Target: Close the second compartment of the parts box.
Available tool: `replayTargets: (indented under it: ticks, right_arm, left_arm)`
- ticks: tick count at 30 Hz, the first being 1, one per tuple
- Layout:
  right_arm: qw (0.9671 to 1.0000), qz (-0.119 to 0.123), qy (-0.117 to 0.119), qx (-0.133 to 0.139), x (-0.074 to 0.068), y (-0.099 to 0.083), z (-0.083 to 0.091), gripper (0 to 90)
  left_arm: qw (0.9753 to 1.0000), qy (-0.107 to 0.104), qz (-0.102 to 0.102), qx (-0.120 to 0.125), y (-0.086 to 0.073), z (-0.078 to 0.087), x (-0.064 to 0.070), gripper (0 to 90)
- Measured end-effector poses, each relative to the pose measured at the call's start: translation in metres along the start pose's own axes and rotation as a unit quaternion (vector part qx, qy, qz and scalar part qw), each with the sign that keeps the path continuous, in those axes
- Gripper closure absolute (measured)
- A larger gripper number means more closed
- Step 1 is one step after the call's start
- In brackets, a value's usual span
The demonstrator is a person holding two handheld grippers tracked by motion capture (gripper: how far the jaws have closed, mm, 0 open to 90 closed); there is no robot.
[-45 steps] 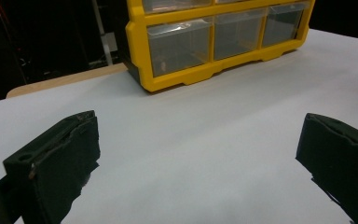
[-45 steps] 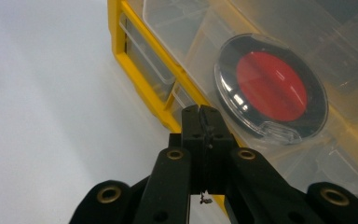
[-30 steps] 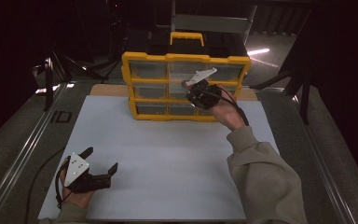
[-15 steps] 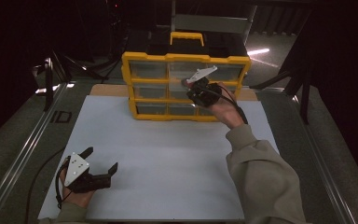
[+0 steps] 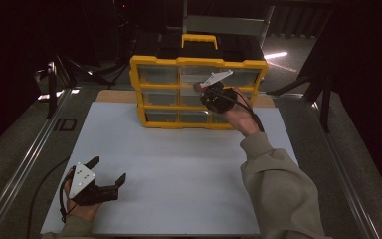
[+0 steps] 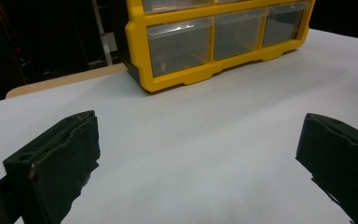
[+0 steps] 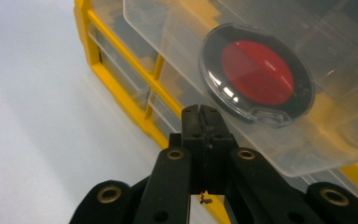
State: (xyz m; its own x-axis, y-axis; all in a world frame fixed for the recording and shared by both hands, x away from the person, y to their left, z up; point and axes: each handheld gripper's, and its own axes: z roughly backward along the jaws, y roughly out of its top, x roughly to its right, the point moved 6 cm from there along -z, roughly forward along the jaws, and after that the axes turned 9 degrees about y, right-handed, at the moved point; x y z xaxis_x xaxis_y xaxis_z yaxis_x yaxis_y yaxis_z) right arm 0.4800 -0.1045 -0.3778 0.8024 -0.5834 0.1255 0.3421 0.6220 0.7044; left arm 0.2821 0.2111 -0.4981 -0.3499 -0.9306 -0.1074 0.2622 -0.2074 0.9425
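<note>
right gripper [image 7: 204, 112]: jaws pressed together on the front lip of a clear drawer [image 7: 279, 79], up at the yellow organizer [image 5: 199, 92], right column, middle row as far as I can tell
drawer: pulled partway out of the organizer, tilted toward the right gripper view's camera
drawer contents: one round black case with a red disc [image 7: 258, 72] under a clear lid, lying flat on the drawer floor, just past the jaw tips
left gripper [image 5: 107, 179]: near-left part of the white mat [image 5: 179, 164], well apart from the organizer; jaws spread wide, nothing between them, bare mat underneath
organizer: far edge of the mat, upright, yellow handle [image 5: 199, 39] on top, other drawers look flush
</note>
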Motion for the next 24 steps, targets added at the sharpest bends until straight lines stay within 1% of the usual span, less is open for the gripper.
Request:
replayTargets:
  ticks: [15, 20, 24]
  right_arm:
    - [0.9998, -0.015, -0.011, 0.008, 0.008, 0.001, -0.002, 89.9]
    - [0.9997, -0.016, -0.015, 0.009, 0.011, 0.001, -0.002, 90.0]
    - [0.9993, -0.026, -0.020, 0.020, 0.015, 0.003, -0.001, 90.0]
  left_arm:
    - [1.0000, 0.000, 0.000, 0.001, 0.000, 0.000, 0.000, 0.0]
    - [1.0000, 0.000, 0.000, 0.001, 0.000, 0.000, 0.000, 0.0]
    - [1.0000, 0.000, 0.000, 0.000, 0.000, 0.000, 0.000, 0.0]
